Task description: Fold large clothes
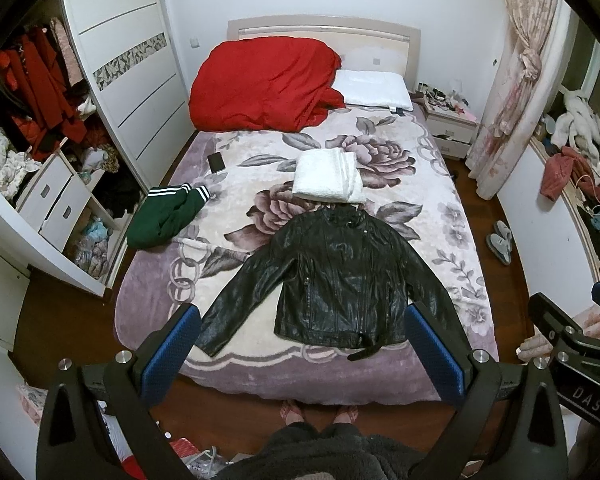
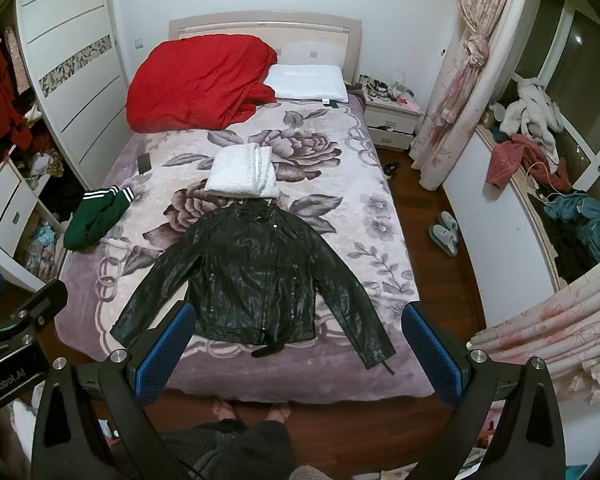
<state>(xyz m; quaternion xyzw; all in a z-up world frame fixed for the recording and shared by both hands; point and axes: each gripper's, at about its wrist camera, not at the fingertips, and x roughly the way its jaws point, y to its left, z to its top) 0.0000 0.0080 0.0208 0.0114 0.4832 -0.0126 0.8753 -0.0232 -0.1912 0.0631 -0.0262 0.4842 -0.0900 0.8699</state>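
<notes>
A wide bed (image 1: 148,304) under a mauve floral plush blanket fills the middle of both views. At its twelve o'clock end a bulky red quilt (image 1: 264,82) is heaped against the headboard, a white pillow (image 1: 374,90) beside it at one o'clock. The black leather jacket (image 1: 332,276) lies flat, front up, sleeves spread, at the bed's six o'clock end. Just beyond its collar sits a folded white towel (image 1: 328,176). A crumpled green garment with white stripes (image 1: 166,216) rests at nine o'clock, a dark phone (image 1: 217,162) at ten. The left gripper (image 1: 304,354) and right gripper (image 2: 296,354) hover above the foot edge, blue-padded jaws wide apart, holding nothing.
</notes>
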